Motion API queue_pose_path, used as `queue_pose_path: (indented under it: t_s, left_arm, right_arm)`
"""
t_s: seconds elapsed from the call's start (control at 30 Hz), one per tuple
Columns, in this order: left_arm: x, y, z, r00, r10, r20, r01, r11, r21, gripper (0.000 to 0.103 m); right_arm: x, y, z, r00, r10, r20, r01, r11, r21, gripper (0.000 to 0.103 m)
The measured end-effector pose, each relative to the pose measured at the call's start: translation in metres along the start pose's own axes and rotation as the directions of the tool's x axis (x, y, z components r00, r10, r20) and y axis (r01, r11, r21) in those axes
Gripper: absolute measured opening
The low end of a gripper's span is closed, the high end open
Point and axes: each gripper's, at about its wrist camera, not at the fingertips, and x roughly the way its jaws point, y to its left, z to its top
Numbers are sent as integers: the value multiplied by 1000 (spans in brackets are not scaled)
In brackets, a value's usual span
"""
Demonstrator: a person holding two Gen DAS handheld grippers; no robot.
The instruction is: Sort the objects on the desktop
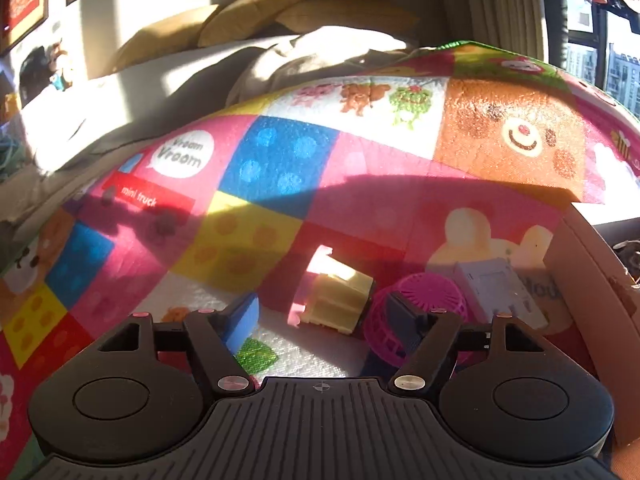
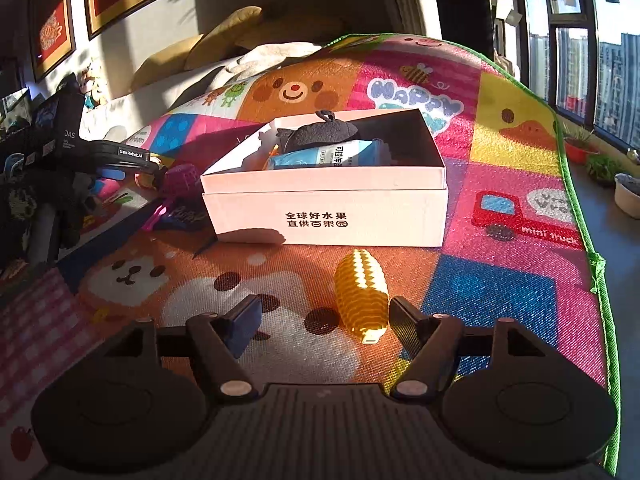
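Note:
In the left wrist view my left gripper (image 1: 320,316) is open and empty, low over the colourful play mat (image 1: 256,168). A cream-yellow ribbed block (image 1: 340,296) lies just ahead between the fingers, and a magenta mesh ball (image 1: 412,300) sits by the right finger. In the right wrist view my right gripper (image 2: 324,320) is open and empty. A yellow corn-like toy (image 2: 362,296) lies between its fingertips, nearer the right finger. Behind it stands an open white box (image 2: 324,208) holding a dark grey pouch (image 2: 320,132) and a blue packet (image 2: 324,156).
A pale card-like item (image 1: 500,288) and the box wall (image 1: 592,280) lie right of the left gripper. The left gripper (image 2: 120,160) and the magenta ball (image 2: 182,178) show left of the box. The mat's green edge (image 2: 576,200) drops off at right. Pillows lie behind.

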Motion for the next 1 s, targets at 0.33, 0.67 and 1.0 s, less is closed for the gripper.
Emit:
queue_pose_path:
  t_s: [0.33,0.67,1.0]
  left_arm:
    - [18,-11,-2,1000,18,-14,-17,998,59,49]
    - [-134,-57,-37,965,-211,154,178,963,200,47]
    - [-187,-140,-140,930,-368,-2,328,825,460,50]
  right_arm:
    - [5,-17,2,999,38,-6,-37,993,113,84]
    - [-1,-20,1,999,34,34,-38,989,143,100]
    - [-23,-16,-8,999,-19,-31,21,996,90,103]
